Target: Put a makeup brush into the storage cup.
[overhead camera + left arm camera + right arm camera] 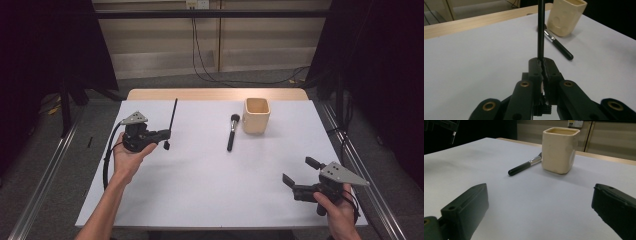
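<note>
Table surface and items resting on it.
The table (200, 190) has a white top with a light wooden strip along its far edge. A cream square cup (256, 115) stands upright near that edge; a black-handled brush (232, 132) lies flat just beside it.

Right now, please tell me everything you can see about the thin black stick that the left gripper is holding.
The thin black stick is slender, straight and dark, seemingly plastic or painted wood. The left gripper is shut on its lower end, so it rises from the closed jaws, tilted slightly, above the white table. Its far end points toward the table's back edge. Nothing else touches it; what kind of tip it has cannot be told.
</note>
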{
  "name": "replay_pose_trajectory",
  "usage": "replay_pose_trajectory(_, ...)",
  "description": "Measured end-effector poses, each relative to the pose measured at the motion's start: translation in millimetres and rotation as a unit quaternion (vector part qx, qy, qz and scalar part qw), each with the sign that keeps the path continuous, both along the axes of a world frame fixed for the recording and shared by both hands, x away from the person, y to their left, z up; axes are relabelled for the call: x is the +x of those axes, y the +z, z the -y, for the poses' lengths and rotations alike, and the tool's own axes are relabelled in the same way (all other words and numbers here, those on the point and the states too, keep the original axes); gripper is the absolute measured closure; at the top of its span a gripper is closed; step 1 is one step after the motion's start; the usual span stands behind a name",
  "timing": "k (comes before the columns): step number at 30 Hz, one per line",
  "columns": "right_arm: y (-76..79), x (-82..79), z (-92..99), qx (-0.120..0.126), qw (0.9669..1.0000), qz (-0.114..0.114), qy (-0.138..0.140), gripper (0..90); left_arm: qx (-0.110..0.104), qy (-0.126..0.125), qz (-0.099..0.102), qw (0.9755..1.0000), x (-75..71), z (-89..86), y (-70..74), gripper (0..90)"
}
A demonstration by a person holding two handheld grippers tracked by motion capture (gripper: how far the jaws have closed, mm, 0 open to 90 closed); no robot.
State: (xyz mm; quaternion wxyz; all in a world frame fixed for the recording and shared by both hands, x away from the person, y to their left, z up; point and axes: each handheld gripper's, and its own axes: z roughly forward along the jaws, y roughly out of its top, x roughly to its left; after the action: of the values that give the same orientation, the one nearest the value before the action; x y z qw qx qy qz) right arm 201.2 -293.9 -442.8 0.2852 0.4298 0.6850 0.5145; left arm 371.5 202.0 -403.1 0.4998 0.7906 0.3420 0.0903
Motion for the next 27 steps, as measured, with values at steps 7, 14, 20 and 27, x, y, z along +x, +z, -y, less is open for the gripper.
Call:
replay_pose_trajectory(7, -0.1, -0.6, 0.7, 0.001, 1.0000, 0.000, -0.001, 0.3, -0.011, -0.021, 0.004, 0.9997, -7.9, 10.8, -2.4, 86.2)
replay_pose_trajectory(14, 0.2, -1.2, 0.4, 0.003, 1.0000, 0.000, 0.000, 0.3, -0.017, -0.038, 0.004, 0.9991, -13.0, 18.2, -4.3, 86.2)
replay_pose_trajectory(20, 0.7, -1.0, 0.7, 0.004, 1.0000, 0.001, 0.001, 0.3, -0.033, -0.043, 0.006, 0.9985, -18.1, 24.0, -2.5, 86.2)
replay_pose_trajectory(27, 0.9, -1.0, 0.5, 0.007, 1.0000, 0.000, 0.005, 0.3, -0.029, -0.067, 0.012, 0.9972, -26.0, 33.2, 0.1, 86.3)
